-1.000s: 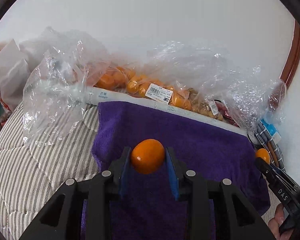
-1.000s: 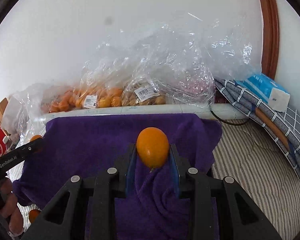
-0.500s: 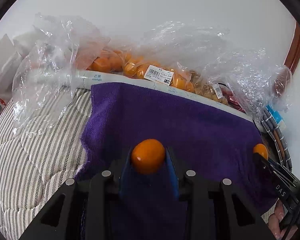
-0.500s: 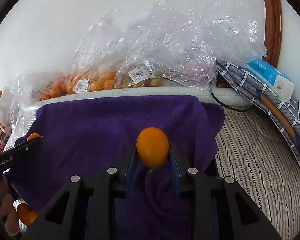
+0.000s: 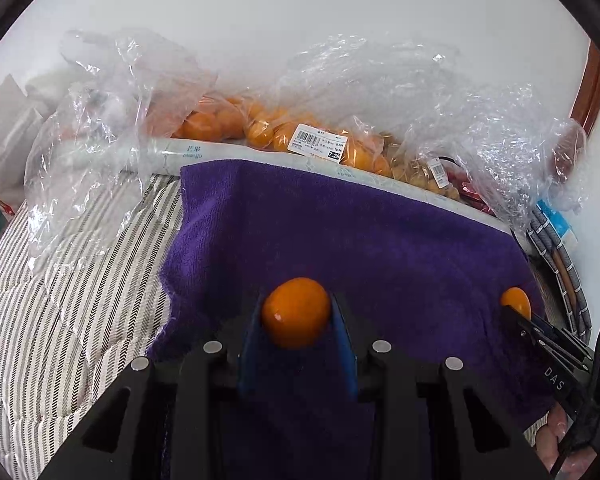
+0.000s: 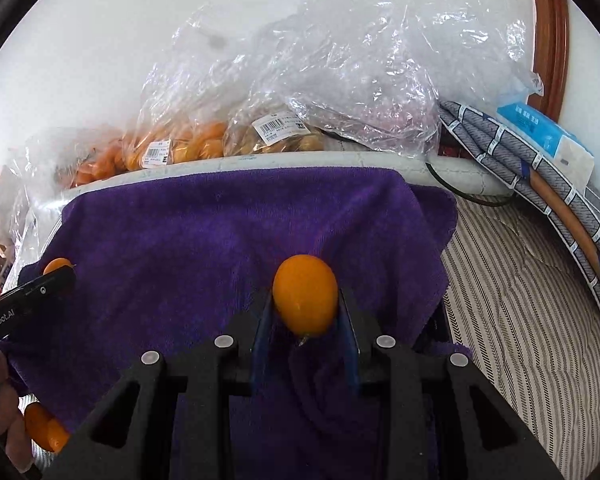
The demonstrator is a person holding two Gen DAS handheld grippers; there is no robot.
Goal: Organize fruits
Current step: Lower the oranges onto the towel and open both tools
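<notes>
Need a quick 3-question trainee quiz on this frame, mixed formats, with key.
1. True or false: the left tongs are empty.
2. Multiple choice: what lies under both held fruits? A) purple towel B) bare striped mattress C) blue tissue pack
3. Fill in: the right tongs are shut on one small ____ fruit.

Key:
1. False; they grip an orange fruit.
2. A.
3. orange. More of the same sit in labelled plastic bags against the wall.
</notes>
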